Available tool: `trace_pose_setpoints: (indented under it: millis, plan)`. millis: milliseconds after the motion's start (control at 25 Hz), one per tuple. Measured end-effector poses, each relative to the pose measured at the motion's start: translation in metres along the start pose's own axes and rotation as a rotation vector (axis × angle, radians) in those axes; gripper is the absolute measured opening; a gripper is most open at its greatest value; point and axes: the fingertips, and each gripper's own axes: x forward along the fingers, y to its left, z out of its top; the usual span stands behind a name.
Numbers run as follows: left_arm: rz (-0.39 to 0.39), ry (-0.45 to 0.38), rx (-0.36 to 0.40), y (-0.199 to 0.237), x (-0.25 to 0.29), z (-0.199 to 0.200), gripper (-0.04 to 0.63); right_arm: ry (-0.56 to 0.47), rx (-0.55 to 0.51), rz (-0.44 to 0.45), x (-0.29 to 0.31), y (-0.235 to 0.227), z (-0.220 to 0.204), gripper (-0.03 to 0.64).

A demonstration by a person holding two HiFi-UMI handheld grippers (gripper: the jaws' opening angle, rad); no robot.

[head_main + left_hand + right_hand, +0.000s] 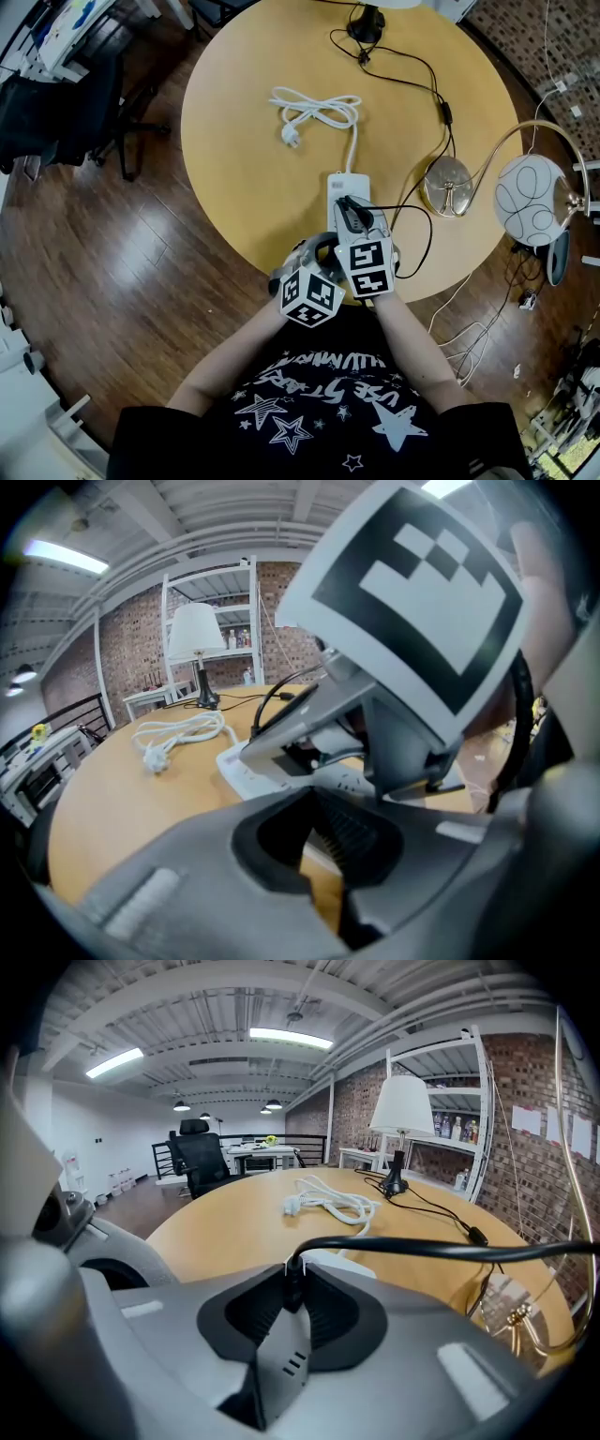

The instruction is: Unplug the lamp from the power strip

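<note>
A white power strip lies on the round wooden table, near its front edge. The lamp's black plug sits in the strip, and my right gripper is shut on it. The pads press both sides of the plug, and its black cord runs off to the right. That cord leads to a gold-based lamp with a white globe shade. My left gripper hovers just left of the right one at the table's edge. Its jaws look shut on nothing, short of the strip.
The strip's own white cord lies coiled further back on the table. A second lamp's black base stands at the far edge, with its black cable trailing across the right side. A black office chair stands on the floor to the left.
</note>
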Motion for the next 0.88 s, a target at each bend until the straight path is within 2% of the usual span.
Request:
trace_pose_setpoints:
  millis: [200, 480, 680, 880]
  plan:
    - [-0.016, 0.002, 0.009, -0.001, 0.0, 0.0, 0.005, -0.01, 0.009, -0.007, -0.001, -0.001, 0.001, 0.069]
    - [-0.031, -0.005, -0.024, 0.001, -0.001, 0.0, 0.005, -0.06, 0.024, -0.019, -0.006, -0.001, 0.008, 0.067]
    - [-0.032, -0.001, -0.078, 0.003, 0.001, 0.0, 0.005, -0.11, -0.042, -0.03, -0.008, 0.005, 0.024, 0.063]
    - [-0.034, -0.006, -0.086, 0.002, 0.001, 0.0, 0.005, -0.11, -0.036, -0.027, -0.011, 0.004, 0.022, 0.063]
